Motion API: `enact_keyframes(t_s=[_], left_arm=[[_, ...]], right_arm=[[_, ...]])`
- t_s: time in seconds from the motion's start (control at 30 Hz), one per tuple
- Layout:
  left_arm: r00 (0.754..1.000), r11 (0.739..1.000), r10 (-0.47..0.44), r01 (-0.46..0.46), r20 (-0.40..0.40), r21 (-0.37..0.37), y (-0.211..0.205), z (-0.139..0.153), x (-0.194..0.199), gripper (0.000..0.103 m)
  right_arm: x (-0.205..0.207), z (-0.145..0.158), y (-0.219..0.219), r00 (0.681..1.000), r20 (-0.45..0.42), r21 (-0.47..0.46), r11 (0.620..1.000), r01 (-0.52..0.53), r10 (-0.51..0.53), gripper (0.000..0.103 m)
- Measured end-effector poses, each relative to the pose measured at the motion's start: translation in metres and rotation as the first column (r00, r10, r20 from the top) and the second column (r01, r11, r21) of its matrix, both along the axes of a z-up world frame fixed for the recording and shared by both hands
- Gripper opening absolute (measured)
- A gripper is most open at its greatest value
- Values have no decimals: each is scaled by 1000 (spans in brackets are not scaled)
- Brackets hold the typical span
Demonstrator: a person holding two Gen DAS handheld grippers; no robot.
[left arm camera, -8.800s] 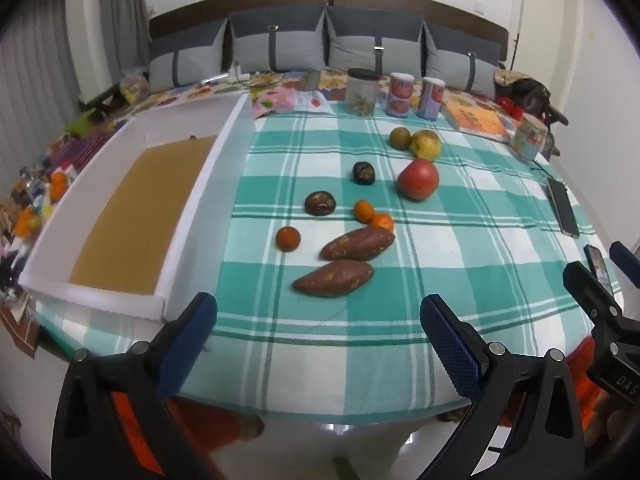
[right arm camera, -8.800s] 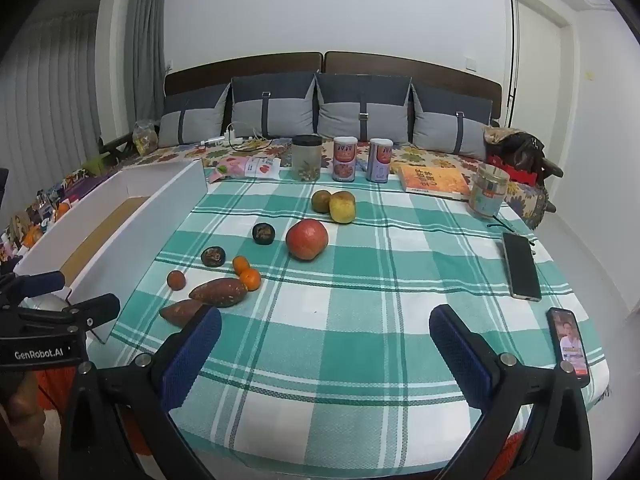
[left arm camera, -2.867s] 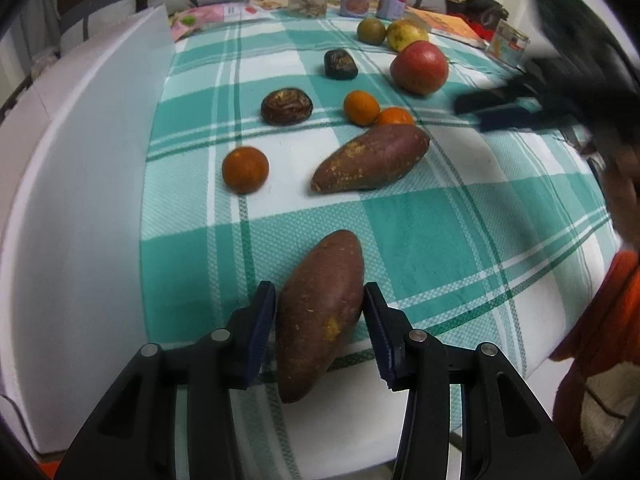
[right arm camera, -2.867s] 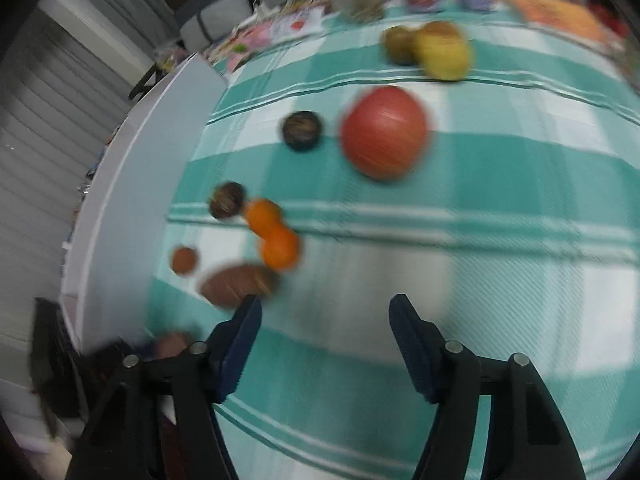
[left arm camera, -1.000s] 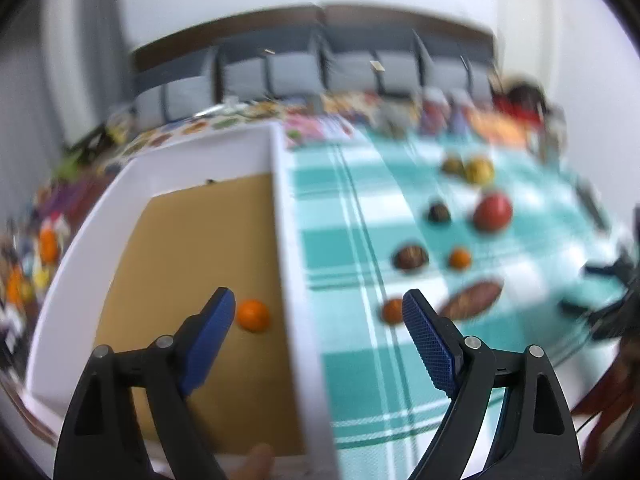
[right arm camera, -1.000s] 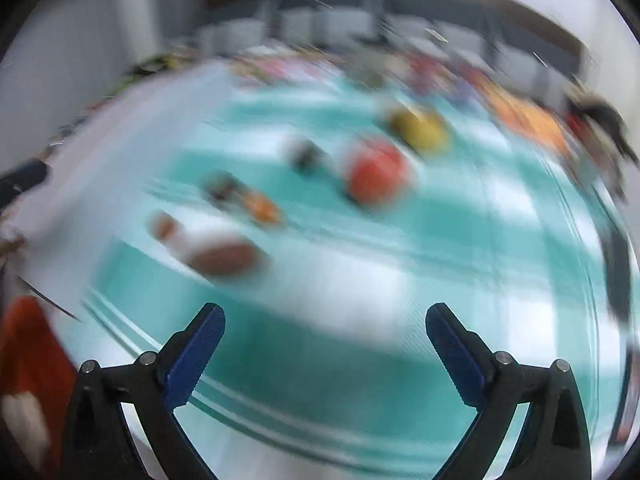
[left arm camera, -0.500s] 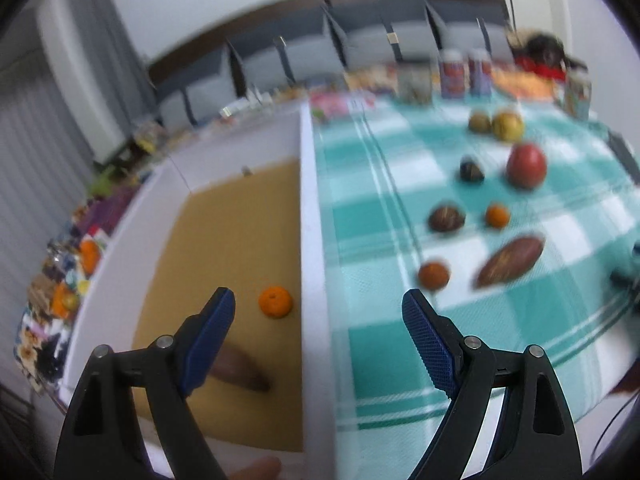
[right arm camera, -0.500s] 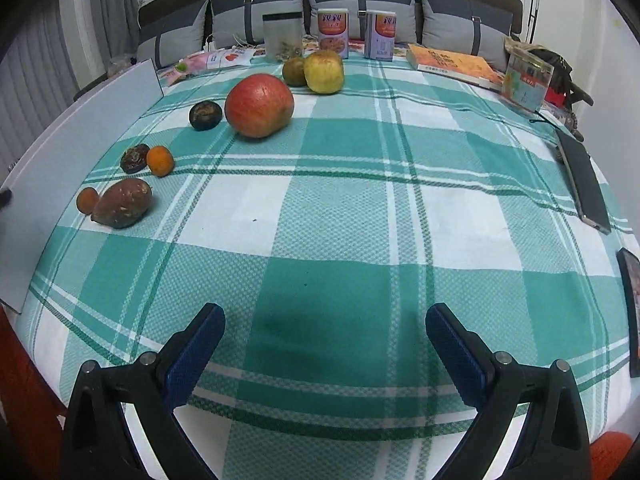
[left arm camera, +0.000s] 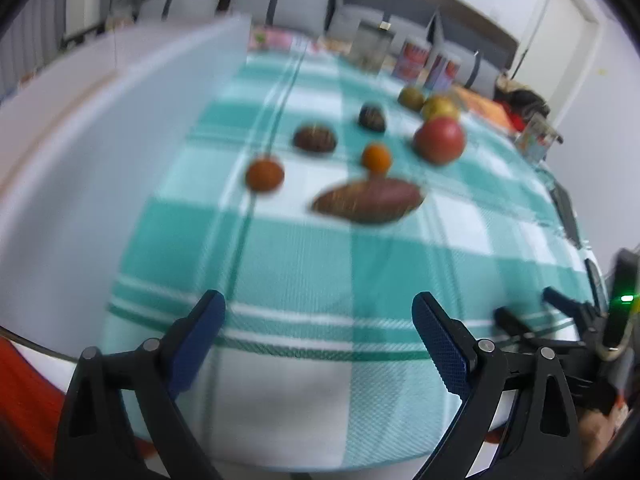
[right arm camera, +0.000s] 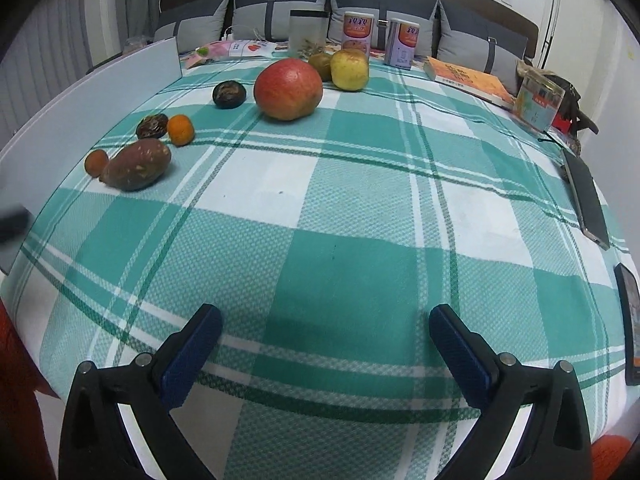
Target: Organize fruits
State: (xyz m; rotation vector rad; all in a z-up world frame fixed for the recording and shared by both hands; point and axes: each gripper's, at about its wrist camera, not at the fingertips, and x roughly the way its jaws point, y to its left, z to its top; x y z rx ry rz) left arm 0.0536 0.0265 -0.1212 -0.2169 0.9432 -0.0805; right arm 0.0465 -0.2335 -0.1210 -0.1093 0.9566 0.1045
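On the green checked tablecloth lie a sweet potato (left arm camera: 367, 201) (right arm camera: 136, 164), two small oranges (left arm camera: 264, 175) (left arm camera: 376, 157), two dark fruits (left arm camera: 314, 138) (left arm camera: 372, 117), a big red fruit (right arm camera: 288, 89), a yellow pear (right arm camera: 349, 69) and a brown-green fruit (right arm camera: 321, 61). The white box (left arm camera: 100, 128) stands along the left; its inside is hidden. My left gripper (left arm camera: 318, 330) is open and empty over the table's near edge, short of the sweet potato. My right gripper (right arm camera: 326, 340) is open and empty over the near cloth, and it shows at the right of the left wrist view (left arm camera: 560, 312).
A clear jar (right arm camera: 307, 30) and two cans (right arm camera: 357, 30) stand at the back. A book (right arm camera: 468, 80) and a clear container (right arm camera: 540, 100) are at the back right. Two phones (right arm camera: 586, 200) lie along the right edge. Grey cushions sit behind the table.
My left gripper has swung from over the box, which held an orange and a sweet potato, to low over the table's near edge, facing the fruits. My right gripper has barely moved.
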Motion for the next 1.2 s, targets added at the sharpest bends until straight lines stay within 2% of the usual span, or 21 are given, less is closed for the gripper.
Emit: enact_keyframes(t_s=[0.07, 0.2, 0.3, 0.87, 1.2], left_arm=[[1000, 1000, -1, 1, -20, 29, -4, -12, 3, 96], [999, 988, -38, 36, 10, 148, -15, -18, 3, 96], [998, 977, -64, 58, 21, 205, -19, -22, 0, 96], [990, 967, -130, 116, 47, 227, -18, -24, 2, 101], [989, 966, -134, 118, 57, 231, -18, -25, 3, 102]], right_arm=[[-1, -1, -1, 1000, 0, 6, 1000, 0, 0, 103], [-1, -4, -6, 1000, 3, 42, 999, 5, -5, 103], [-3, -6, -6, 999, 34, 46, 999, -4, 3, 103], [-8, -7, -6, 998, 69, 53, 999, 4, -7, 103], [-8, -7, -6, 997, 72, 53, 999, 2, -5, 103]])
